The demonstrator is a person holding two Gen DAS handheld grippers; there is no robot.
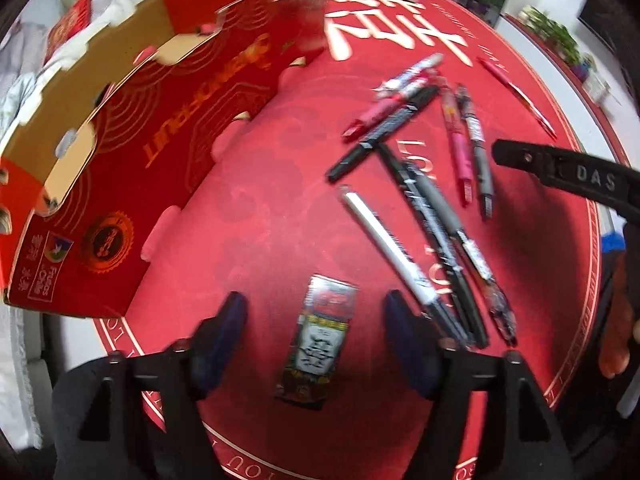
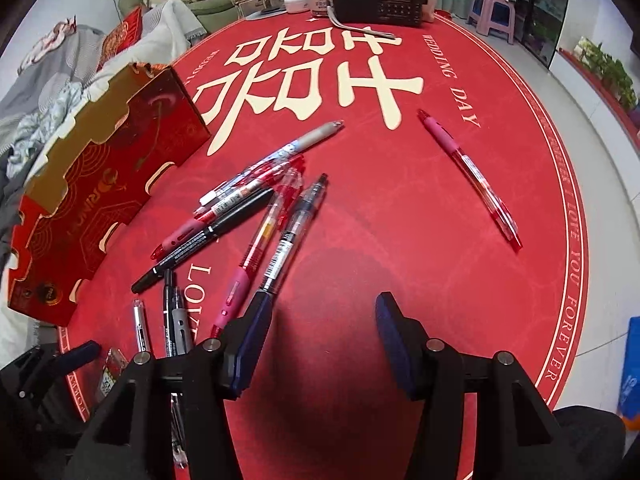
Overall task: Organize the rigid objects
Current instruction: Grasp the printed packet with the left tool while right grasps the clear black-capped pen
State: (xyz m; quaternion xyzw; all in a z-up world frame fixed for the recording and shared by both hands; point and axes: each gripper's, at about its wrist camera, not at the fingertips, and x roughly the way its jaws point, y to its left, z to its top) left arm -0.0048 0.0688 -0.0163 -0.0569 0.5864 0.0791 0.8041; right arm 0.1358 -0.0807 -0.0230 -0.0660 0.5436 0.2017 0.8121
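A red cardboard box [image 1: 172, 120] stands open on the round red table mat, also in the right wrist view [image 2: 100, 184]. Several pens lie in a loose pile [image 1: 432, 184], seen too in the right wrist view [image 2: 256, 208]. One red pen [image 2: 472, 180] lies apart at the right, also in the left wrist view [image 1: 520, 96]. A small printed packet [image 1: 316, 340] lies flat between my left gripper's [image 1: 316, 336] open fingers. My right gripper [image 2: 320, 340] is open and empty above bare mat, its left finger [image 2: 252, 332] next to a black-capped clear pen [image 2: 292, 236].
A black radio [image 2: 380, 0], jars and boxes stand at the table's far edge. A sofa with clothes [image 2: 80, 64] lies behind the box. A pink stool [image 2: 496, 12] stands on the floor at the far right.
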